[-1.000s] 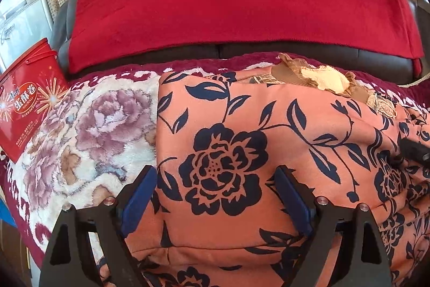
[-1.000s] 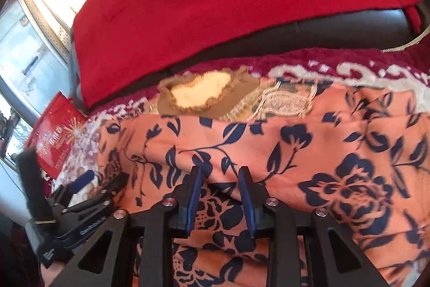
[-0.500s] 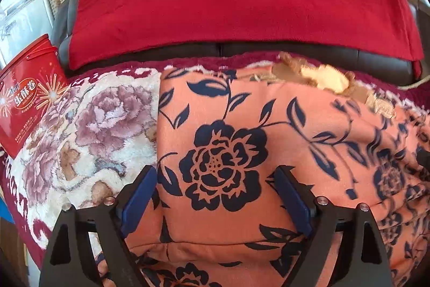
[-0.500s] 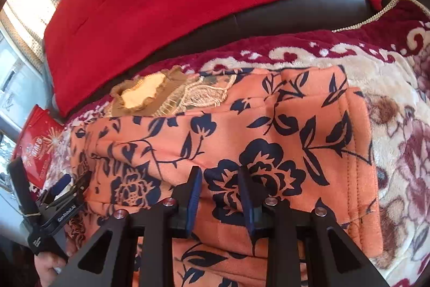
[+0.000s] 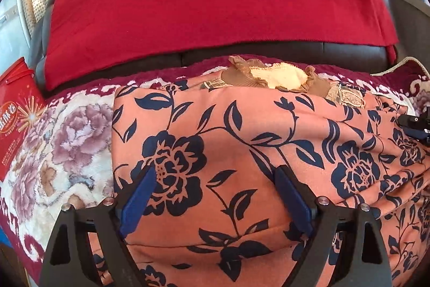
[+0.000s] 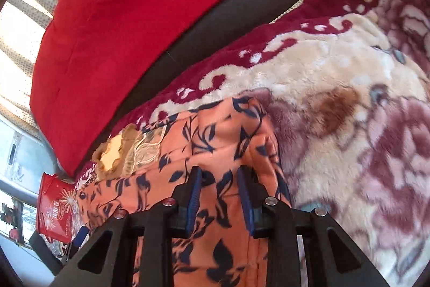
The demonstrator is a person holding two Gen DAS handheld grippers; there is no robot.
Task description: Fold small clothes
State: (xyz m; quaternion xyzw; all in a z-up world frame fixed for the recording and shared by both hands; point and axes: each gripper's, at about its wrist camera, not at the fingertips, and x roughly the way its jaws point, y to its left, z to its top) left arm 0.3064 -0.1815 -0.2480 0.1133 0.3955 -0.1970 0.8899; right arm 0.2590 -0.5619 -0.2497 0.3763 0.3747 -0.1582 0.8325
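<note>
Left gripper (image 5: 215, 195): I'm holding it spread wide, released, over the orange floral garment (image 5: 242, 152).
Right gripper (image 6: 219, 202): I'm hovering it half-closed at the garment's edge; grip — I cannot tell.

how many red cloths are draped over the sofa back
1: the red cloth hangs over the dark sofa back, behind the orange floral garment. More could lie outside both views.

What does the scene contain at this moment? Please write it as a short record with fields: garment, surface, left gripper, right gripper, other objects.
garment: orange floral garment, lying on the blanket, brown collar at the far edge
surface: plush floral blanket on a dark sofa
left gripper: jaws wide apart over the garment
right gripper: jaws narrow, near the garment's right edge; grip unclear
other objects: red cloth on the backrest; red tin
</note>
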